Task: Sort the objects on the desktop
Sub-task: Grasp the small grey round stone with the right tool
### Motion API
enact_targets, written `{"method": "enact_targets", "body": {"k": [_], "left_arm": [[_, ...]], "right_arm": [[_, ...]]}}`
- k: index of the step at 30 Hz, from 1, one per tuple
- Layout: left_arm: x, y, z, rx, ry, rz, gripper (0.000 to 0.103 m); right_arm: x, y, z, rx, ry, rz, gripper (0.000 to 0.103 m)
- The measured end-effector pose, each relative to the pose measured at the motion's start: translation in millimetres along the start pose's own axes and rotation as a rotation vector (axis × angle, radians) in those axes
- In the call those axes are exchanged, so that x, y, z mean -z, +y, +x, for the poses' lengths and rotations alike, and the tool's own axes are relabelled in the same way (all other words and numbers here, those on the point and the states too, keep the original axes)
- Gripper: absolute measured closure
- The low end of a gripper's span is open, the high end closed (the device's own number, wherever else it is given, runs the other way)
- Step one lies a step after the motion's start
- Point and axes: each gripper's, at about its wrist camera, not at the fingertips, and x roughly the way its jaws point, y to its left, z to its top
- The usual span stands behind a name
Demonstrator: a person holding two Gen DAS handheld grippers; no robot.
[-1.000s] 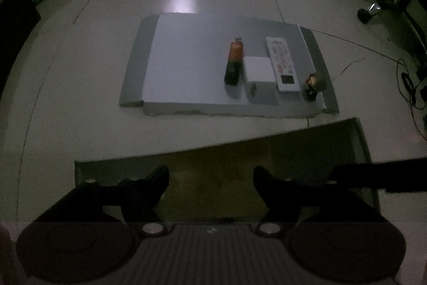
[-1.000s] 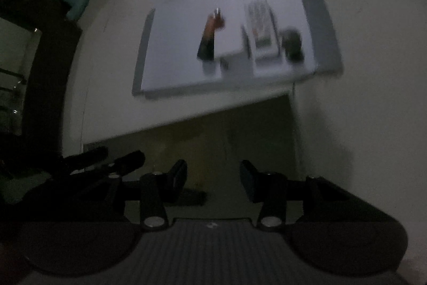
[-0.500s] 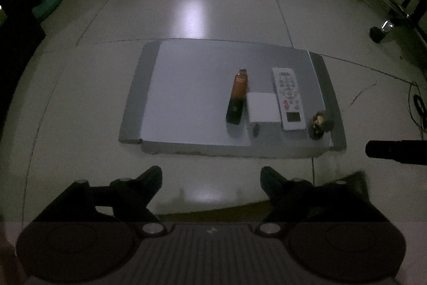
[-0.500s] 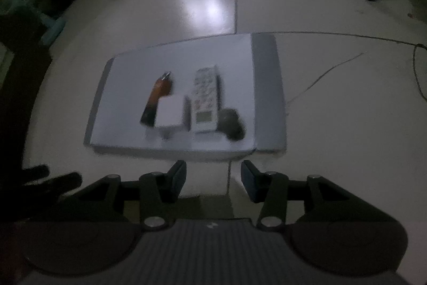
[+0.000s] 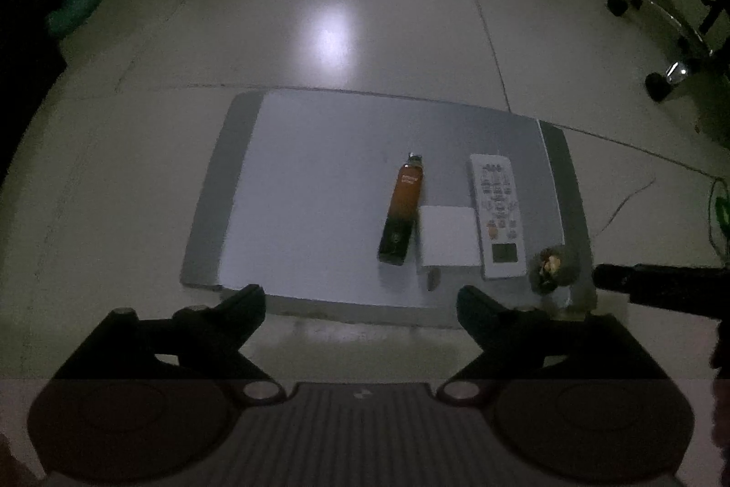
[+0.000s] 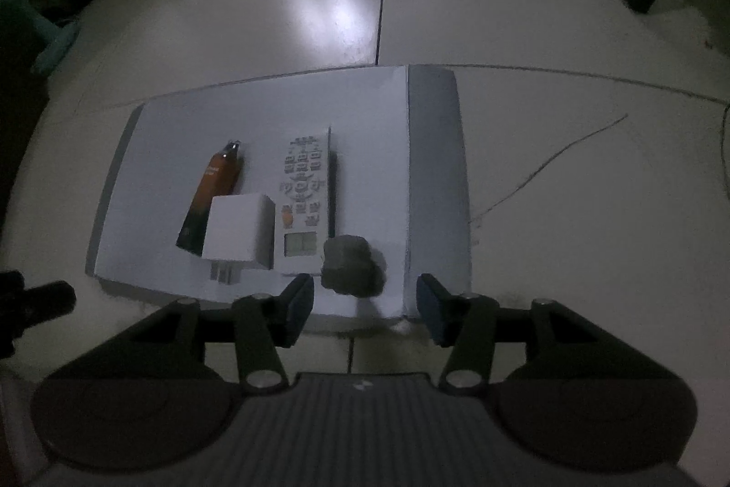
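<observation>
Dim light glints off the pale tiled floor (image 5: 328, 30), where a flat grey board (image 5: 319, 185) carries an orange tube (image 5: 404, 208), a white charger block (image 5: 447, 240), a white remote (image 5: 497, 215) and a small dark figure (image 6: 351, 265), side by side near its right end. Hovering just short of the board's near edge, the left gripper (image 5: 360, 304) has its jaws spread wide around nothing. Beside it the right gripper (image 6: 365, 304) also stands with jaws parted and empty, the dark figure just ahead between them, untouched.

You are looking at a glossy tiled floor (image 5: 328, 7), a matt board (image 5: 310, 185) and a smooth plastic remote control (image 5: 496, 208).
</observation>
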Motion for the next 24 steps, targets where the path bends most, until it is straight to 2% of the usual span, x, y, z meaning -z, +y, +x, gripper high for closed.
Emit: {"method": "enact_targets", "body": {"k": [12, 17, 20, 23, 24], "left_arm": [[1.5, 7.4, 16.7, -0.007, 0.038, -0.003, 0.011], [4.4, 4.0, 19.6, -0.009, 0.049, 0.015, 0.011], [5.4, 6.2, 21.3, -0.011, 0.062, 0.004, 0.01], [6.6, 7.4, 22.1, -0.007, 0.068, 0.006, 0.01], [6.9, 7.3, 21.9, -0.012, 0.068, 0.009, 0.01]], "right_arm": [[-10.6, 4.4, 33.4, -0.007, 0.023, -0.035, 0.045], [-13.3, 6.3, 54.5, 0.022, 0.058, -0.04, 0.046], [-15.6, 2.0, 61.5, -0.024, 0.078, -0.033, 0.05], [-17.1, 5.1, 59.7, -0.034, 0.074, -0.054, 0.065], [-17.5, 7.3, 59.4, -0.03, 0.074, -0.063, 0.066]]}}
